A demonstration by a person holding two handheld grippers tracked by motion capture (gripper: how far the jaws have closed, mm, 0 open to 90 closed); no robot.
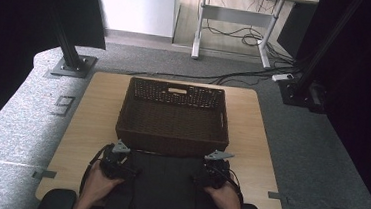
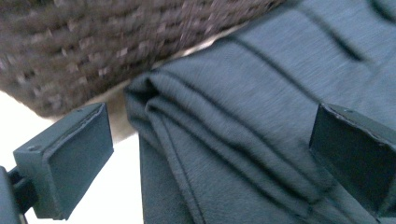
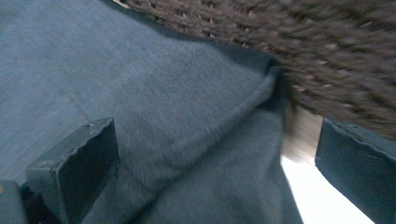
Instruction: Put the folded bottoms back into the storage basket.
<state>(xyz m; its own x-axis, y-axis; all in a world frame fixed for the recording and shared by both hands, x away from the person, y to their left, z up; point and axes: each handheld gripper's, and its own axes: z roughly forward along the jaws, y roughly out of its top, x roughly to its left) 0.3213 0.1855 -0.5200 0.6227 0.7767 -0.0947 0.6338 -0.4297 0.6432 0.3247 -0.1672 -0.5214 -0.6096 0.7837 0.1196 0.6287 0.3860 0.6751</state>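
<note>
A folded dark grey cloth [image 1: 164,183] lies on the near part of the wooden table, just in front of a dark brown woven basket [image 1: 174,116]. My left gripper [image 1: 118,160] sits at the cloth's far left corner. In the left gripper view its jaws stand wide apart astride the stacked folds of the cloth [image 2: 243,135], with the basket wall [image 2: 93,46] right behind. My right gripper [image 1: 214,169] is at the cloth's far right corner. Its jaws are also wide apart, straddling the cloth's folded edge [image 3: 201,140] below the basket wall [image 3: 327,51].
The wooden table [image 1: 95,107] stands on grey carpet. A black stand base [image 1: 73,66] is at the back left and another [image 1: 299,93] at the back right, with cables on the floor. A white desk frame [image 1: 235,23] stands farther back.
</note>
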